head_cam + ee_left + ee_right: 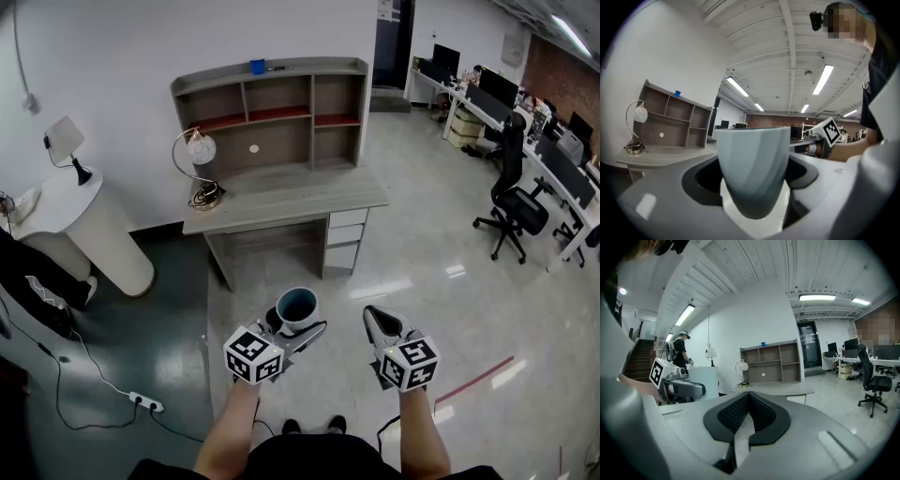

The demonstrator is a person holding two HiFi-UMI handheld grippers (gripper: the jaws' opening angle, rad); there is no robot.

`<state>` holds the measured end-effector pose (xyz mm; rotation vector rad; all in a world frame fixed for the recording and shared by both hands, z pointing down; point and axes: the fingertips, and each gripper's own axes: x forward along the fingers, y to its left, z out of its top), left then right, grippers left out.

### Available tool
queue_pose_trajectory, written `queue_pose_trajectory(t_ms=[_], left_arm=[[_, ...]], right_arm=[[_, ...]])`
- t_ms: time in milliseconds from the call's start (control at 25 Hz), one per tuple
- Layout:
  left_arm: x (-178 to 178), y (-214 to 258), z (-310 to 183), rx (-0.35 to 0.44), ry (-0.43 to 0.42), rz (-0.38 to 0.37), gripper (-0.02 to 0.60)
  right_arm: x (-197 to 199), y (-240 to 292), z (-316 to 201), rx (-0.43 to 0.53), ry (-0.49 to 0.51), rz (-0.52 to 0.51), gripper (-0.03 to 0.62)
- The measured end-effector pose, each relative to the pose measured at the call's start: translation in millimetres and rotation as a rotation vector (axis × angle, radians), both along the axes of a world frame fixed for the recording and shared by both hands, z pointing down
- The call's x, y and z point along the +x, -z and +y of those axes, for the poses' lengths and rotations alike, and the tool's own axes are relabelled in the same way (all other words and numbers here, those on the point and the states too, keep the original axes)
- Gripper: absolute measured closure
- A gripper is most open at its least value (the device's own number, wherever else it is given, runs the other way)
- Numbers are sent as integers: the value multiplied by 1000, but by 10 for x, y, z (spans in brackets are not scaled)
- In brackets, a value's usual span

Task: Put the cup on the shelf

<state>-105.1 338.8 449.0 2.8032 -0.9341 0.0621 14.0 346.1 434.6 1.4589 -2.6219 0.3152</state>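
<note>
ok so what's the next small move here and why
Probably carry the cup forward toward the shelf. The left gripper holds the cup upright between its jaws, but the shelf stands on the desk well ahead across the floor, likely out of reach from here.

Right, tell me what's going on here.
A person stands back from the desk, holding tongs in each hand. The left tongs grip a pale blue-grey cup, upright with its open side up, held in the air. The right tongs are shut and empty. The shelf on the desk stands some way ahead; the cup is not on it yet.
</note>
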Motion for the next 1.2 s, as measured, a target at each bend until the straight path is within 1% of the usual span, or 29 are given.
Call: queue_pose_trajectory(t_ms=[200, 600, 1200], left_arm=[[17, -4, 5, 9, -2, 7, 213], [63, -30, 11, 18, -10, -12, 213], [264, -56, 18, 16, 3, -20, 213]], right_arm=[[-13, -29, 10, -3, 16, -16, 582], [34, -47, 15, -11, 7, -26, 582], [251, -69, 27, -16, 16, -41, 582]])
